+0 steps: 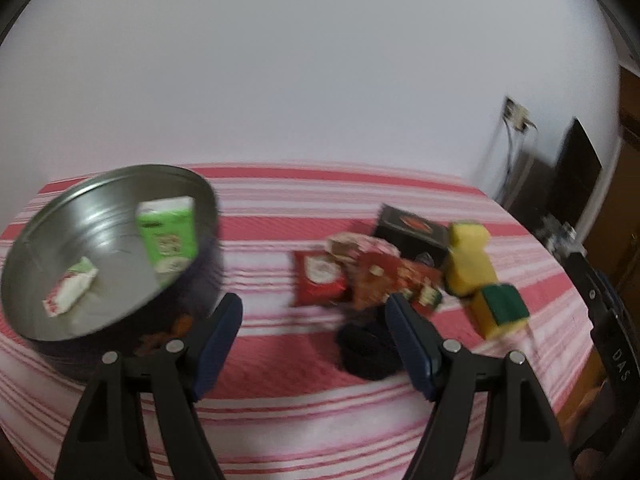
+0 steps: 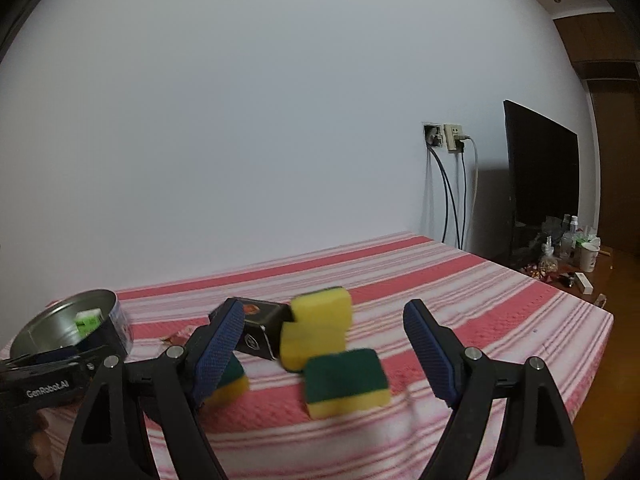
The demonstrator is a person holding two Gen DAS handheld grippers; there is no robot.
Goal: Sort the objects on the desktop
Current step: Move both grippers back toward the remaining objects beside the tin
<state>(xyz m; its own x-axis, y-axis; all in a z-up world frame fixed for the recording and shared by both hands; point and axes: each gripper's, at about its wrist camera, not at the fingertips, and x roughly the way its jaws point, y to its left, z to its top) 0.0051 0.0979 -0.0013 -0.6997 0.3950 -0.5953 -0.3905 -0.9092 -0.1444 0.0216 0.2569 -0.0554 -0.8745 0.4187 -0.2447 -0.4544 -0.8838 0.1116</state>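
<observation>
Sponges (image 2: 347, 380) lie loose on the striped tabletop (image 2: 500, 320), yellow foam with green scrub faces, beside a black box (image 2: 260, 334). Red packets (image 1: 352, 280) are heaped just left of them, probably the unsorted pile. A round tin (image 1: 60, 240) stands well apart at the far left, already holding a green carton (image 1: 168, 236) and a white wrapper (image 1: 70, 286), so it seems to be the bin for snacks. Left gripper (image 1: 314, 340) hangs between tin and pile, fingers spread wide with nothing in them. Right gripper (image 2: 324, 354) faces the sponges, fingers equally wide and empty, likely lined up to take one.
</observation>
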